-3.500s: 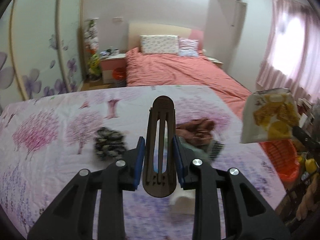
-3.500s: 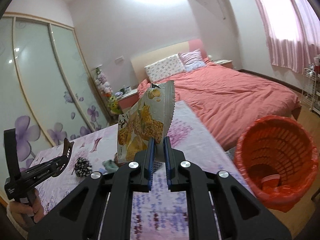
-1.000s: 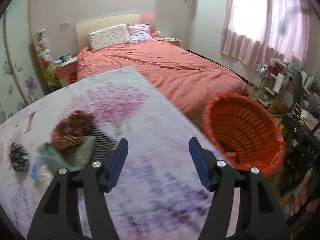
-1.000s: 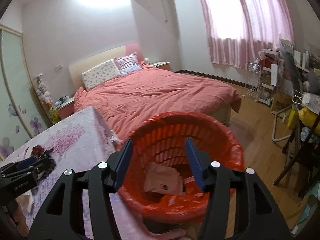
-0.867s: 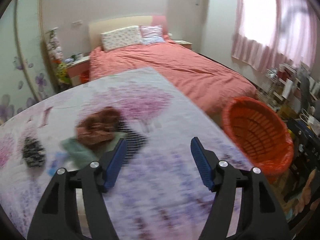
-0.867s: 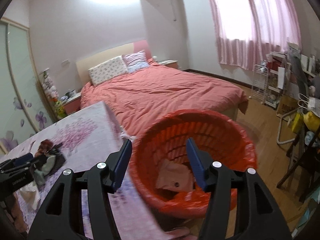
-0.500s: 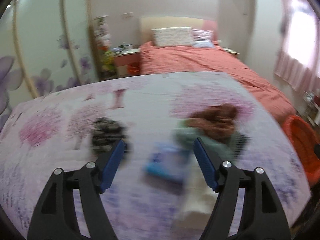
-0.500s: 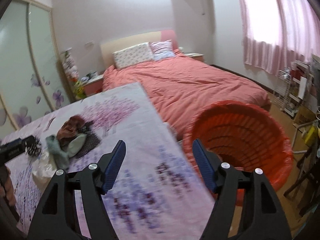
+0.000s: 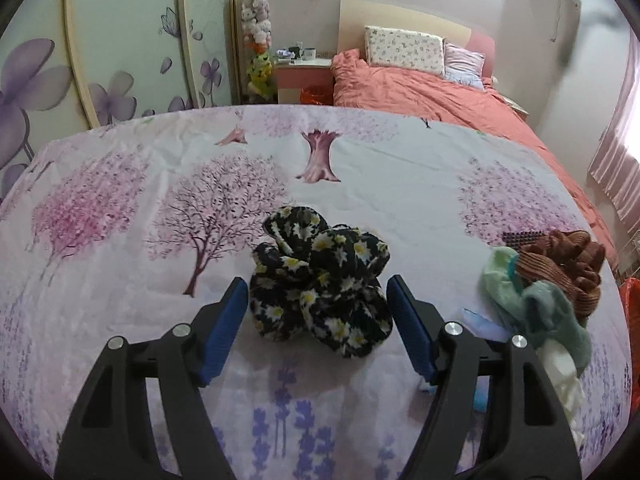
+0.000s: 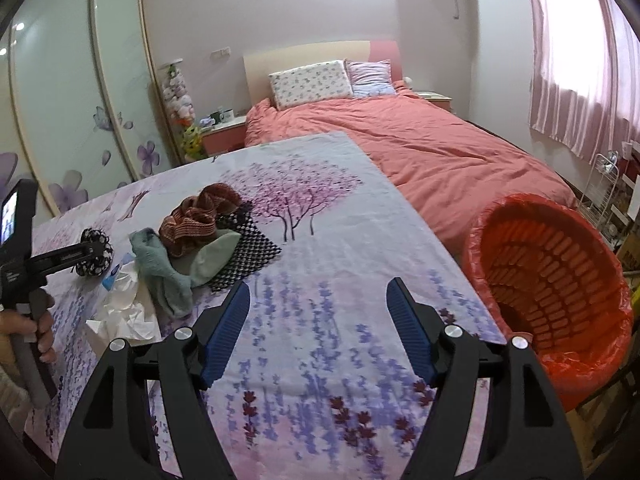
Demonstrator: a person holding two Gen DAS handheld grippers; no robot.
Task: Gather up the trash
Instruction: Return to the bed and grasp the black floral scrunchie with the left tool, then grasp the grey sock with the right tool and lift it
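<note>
L gripper (image 9: 316,320) jaws apart, straddling floral scrunchie (image 9: 320,280) mid-table, unpinched; R gripper (image 10: 318,328) released, empty near table's bin-side edge.

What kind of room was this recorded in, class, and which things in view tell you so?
Very likely a home bedroom. A bed with a coral duvet and two pillows stands at the back, a wardrobe with flower-printed sliding doors lines the left wall, and pink curtains cover the window.
</note>
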